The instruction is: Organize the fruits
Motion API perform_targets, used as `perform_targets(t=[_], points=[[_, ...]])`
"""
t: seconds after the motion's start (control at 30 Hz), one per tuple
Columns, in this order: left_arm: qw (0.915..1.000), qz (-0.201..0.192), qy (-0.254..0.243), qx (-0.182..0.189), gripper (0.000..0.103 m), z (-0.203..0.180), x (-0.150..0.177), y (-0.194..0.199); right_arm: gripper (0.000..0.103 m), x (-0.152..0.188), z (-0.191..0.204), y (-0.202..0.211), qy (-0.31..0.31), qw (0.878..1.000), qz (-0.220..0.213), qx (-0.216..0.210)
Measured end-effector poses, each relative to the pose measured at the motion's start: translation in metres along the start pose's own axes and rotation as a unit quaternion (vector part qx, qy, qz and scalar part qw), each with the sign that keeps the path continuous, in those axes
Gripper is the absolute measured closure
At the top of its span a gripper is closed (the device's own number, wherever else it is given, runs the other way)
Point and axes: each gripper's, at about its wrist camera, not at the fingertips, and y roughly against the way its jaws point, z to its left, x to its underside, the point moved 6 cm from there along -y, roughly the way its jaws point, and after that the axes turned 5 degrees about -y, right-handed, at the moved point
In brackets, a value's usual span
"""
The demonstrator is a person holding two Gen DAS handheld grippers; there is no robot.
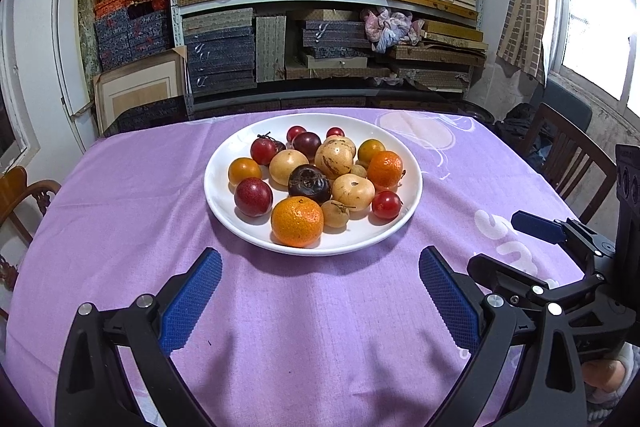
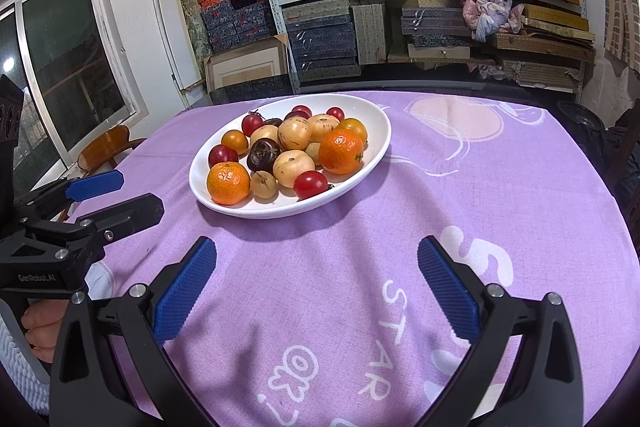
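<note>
Left gripper [image 1: 320,291]: mine, jaws spread wide, nothing between them, over the purple tablecloth [image 1: 120,227]. Right gripper [image 2: 316,287]: likewise agape and empty. White plate [image 1: 224,203]: on the cloth ahead of both, apart from either. Contents: mandarin [image 1: 297,221] nearest me, red tomatoes, pale fruits, one dark fruit [image 1: 309,183] at centre.

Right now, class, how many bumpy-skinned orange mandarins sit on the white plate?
2. One mandarin lies at the plate's near rim; the other mandarin sits on its right side. More could be hidden beneath other fruit.
</note>
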Motion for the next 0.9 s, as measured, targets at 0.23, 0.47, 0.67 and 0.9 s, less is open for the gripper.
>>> perform_targets(t=[0.23, 0.47, 0.67, 0.9], points=[[0.9999, -0.006, 0.014, -0.005, 0.003, 0.005, -0.0028, 0.0023, 0.004, -0.0004, 0.0, 0.0001, -0.001, 1.0, 0.0, 0.0], [0.9999, -0.002, 0.015, -0.005, 0.003, 0.0046, -0.0033, 0.0012, 0.004, -0.0004, -0.0003, 0.0003, -0.001, 1.0, 0.0, 0.0], [0.9998, 0.008, 0.018, -0.004, 0.003, 0.0065, -0.0013, -0.0022, 0.004, -0.0005, -0.0003, 0.0003, -0.001, 1.0, 0.0, 0.0], [0.9997, 0.015, 0.017, 0.002, 0.003, 0.0079, -0.0006, -0.0051, 0.004, -0.0007, -0.0008, 0.0005, -0.001, 1.0, 0.0, -0.001]])
